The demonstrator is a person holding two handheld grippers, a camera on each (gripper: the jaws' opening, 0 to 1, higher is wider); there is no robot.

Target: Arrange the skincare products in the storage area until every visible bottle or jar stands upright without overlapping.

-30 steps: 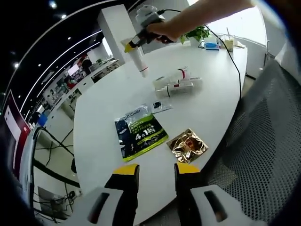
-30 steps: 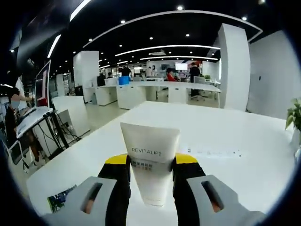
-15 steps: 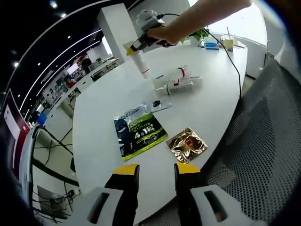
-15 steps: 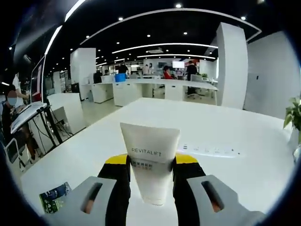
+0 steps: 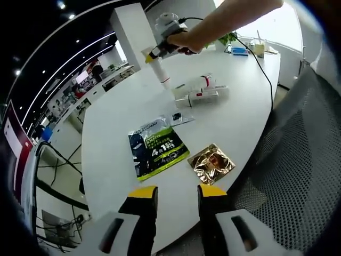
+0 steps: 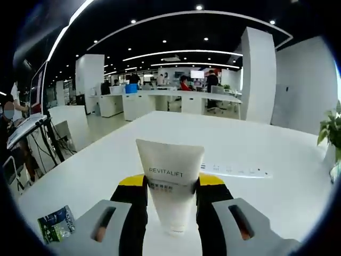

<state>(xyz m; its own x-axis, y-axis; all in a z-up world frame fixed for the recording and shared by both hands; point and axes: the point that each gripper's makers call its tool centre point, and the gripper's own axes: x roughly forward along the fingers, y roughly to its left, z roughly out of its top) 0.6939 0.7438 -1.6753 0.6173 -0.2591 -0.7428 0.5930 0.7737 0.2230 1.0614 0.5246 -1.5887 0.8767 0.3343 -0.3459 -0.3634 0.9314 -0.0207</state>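
Right gripper view, "REVITALIFT" tube label

Open-plan office: desks, ceiling downlights

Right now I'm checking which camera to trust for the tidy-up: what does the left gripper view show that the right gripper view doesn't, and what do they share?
Left gripper view: a green sachet and a gold foil packet lying flat, plus a cluster of white tubes lying on their sides; the left tool hangs open above the table edge. Right gripper view: the REVITALIFT lettering on the held tube and a power strip beyond it. Both: the white table, and the right tool shut on the white tube, held above it.
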